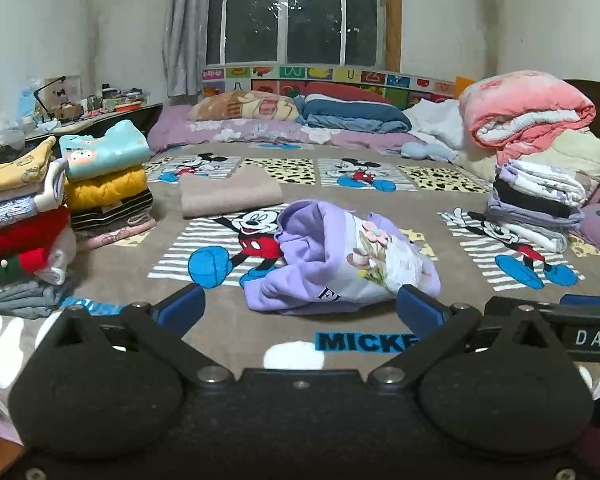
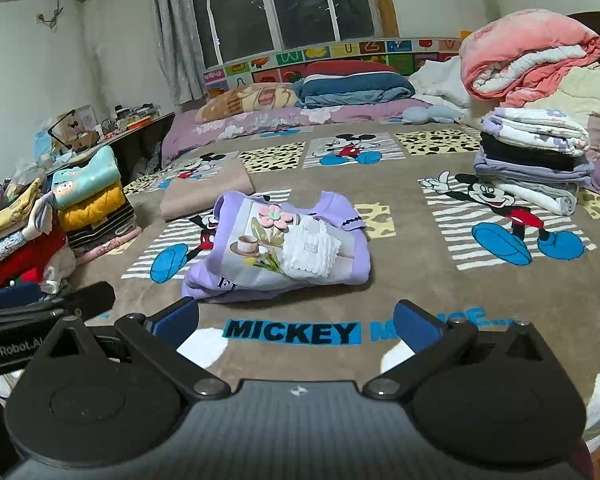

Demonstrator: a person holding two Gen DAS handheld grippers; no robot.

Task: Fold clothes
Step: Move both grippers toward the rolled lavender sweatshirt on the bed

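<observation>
Lying folded near the middle of the bed, the lilac sweatshirt [image 2: 278, 246] shows its printed front (a teacup, a pink flower and a white knitted patch) and rests on the brown Mickey Mouse blanket [image 2: 400, 280], just beyond the word MICKEY. Neither gripper touches it: the left gripper [image 1: 300, 306] hangs just short of the garment with its blue fingers spread wide and nothing between them, and the right gripper [image 2: 296, 320] is likewise wide open and empty, a little back from the near hem. Behind the sweatshirt to the left sits a folded beige garment [image 2: 206, 194], apart from it. Further left, by the bed's edge, stand two stacks of folded clothes [image 2: 88, 204], one topped in pale blue over yellow, the other showing red. On the right side of the bed another folded pile [image 2: 536, 156] sits in white, black and lilac, with a rolled pink quilt [image 2: 528, 52] above and behind it.
</observation>
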